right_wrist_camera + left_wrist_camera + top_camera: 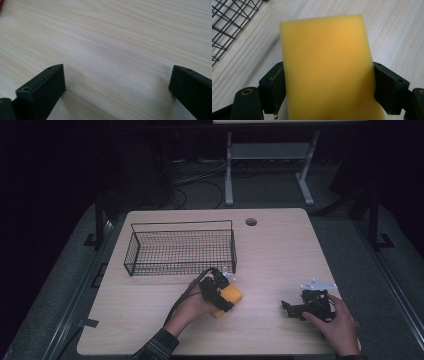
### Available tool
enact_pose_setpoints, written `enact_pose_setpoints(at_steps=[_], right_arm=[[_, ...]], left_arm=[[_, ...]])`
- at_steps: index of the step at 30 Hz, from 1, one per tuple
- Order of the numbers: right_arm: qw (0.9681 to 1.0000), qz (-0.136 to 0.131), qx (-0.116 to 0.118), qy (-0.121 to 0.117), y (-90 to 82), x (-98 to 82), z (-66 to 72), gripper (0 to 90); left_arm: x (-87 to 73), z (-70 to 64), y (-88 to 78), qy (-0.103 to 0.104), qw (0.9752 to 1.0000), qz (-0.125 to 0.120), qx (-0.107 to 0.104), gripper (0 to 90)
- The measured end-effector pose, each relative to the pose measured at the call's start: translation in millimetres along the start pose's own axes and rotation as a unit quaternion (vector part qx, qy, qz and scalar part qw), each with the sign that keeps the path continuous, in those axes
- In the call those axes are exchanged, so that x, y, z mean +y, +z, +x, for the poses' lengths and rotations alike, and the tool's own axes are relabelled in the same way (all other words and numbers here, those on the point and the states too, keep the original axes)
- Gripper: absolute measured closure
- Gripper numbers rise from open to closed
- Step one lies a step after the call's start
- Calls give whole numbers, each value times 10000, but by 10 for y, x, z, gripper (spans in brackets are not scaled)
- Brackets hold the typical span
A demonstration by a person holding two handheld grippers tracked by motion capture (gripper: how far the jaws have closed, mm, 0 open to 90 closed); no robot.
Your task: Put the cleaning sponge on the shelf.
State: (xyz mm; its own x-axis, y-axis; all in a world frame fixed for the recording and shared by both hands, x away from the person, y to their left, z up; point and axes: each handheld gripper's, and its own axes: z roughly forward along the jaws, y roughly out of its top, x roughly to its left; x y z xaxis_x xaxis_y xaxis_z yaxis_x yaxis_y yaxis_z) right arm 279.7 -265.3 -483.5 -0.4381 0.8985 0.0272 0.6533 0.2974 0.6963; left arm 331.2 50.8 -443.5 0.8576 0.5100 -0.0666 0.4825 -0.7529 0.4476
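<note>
The yellow sponge (327,67) is pinched across its short width by the left hand-held gripper (218,291), just before the wire basket (180,251) (long axis pointing ahead); the right hand-held gripper (117,92) is spread over the bare bench (280,245)

From my left tongs' camera, the yellow foam sponge block (327,67) runs off the bottom edge, its near end unseen, and its surface is soft with blur. The black wire mesh basket (227,22) is cut by the top and left edges. In the high view my left tongs (218,292) cover part of the sponge. In the right tongs' view a small red patch (1,5) sits at the top-left corner; I cannot tell what it is.
</note>
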Motion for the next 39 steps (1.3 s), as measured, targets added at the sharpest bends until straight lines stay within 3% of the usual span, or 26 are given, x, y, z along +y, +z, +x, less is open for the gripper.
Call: enact_pose_setpoints(at_steps=[19,39], right_arm=[[10000,-1,0,-1,0,0,0,0],[10000,-6,7,14,0,0,2,0]], left_arm=[[-3,7,-197,45,9999,-36,-132,217],[-82,172,-480,-83,9998,-166,-46,220]])
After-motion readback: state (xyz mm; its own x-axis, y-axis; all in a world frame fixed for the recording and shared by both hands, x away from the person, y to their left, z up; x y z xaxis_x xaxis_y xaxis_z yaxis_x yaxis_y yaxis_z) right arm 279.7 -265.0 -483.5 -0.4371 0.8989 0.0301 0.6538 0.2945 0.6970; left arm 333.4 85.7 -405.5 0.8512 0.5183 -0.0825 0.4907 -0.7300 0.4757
